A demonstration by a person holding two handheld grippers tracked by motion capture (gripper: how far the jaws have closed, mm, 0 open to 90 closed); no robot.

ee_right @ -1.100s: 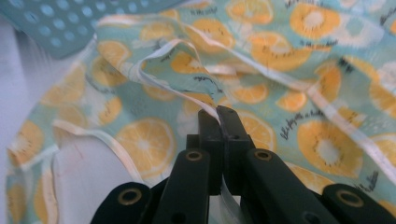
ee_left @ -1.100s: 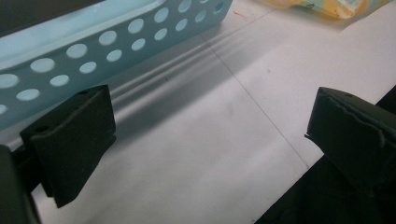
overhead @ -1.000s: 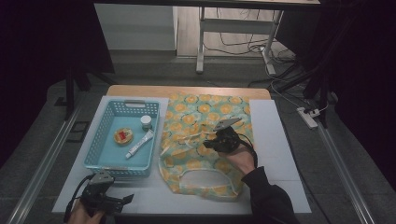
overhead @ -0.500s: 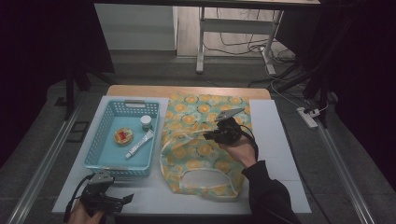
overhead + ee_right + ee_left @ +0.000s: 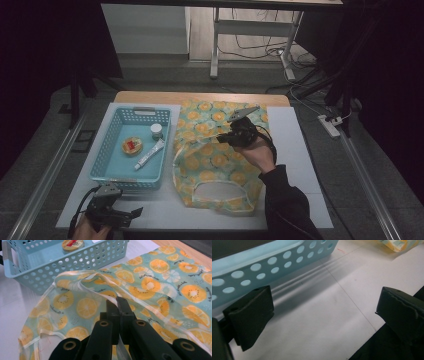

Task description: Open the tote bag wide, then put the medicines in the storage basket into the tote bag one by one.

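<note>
Fabric is rising off the worktop: the right gripper (image 5: pixel 223 136) is lifting, its jaws clamped together on a strip of the orange-print bag (image 5: pixel 215 160), most likely one edge of the bag's mouth or a handle. Compared with a second ago, this gripper is sitting higher and a little farther toward the far edge of the white worktop (image 5: pixel 300 165), and the cloth under it is tenting up instead of lying flat. In the right gripper view the pale hem (image 5: pixel 100 275) is running up into the shut jaws, so the pinch looks secure. The rest of the bag is lying spread over the middle of the worktop, its cut-out handle toward the near edge, just beside the blue basket (image 5: pixel 107 155) on the left half.

The left gripper (image 5: pixel 135 212) is resting at the near left corner, holding its place, jaws standing wide apart with nothing between them, close to the basket's near wall. Judging from this, the bag's mouth is being opened, and the basket's round tin (image 5: pixel 132 145), small jar (image 5: pixel 156 130) and tube (image 5: pixel 149 154) are probably going in next.
</note>
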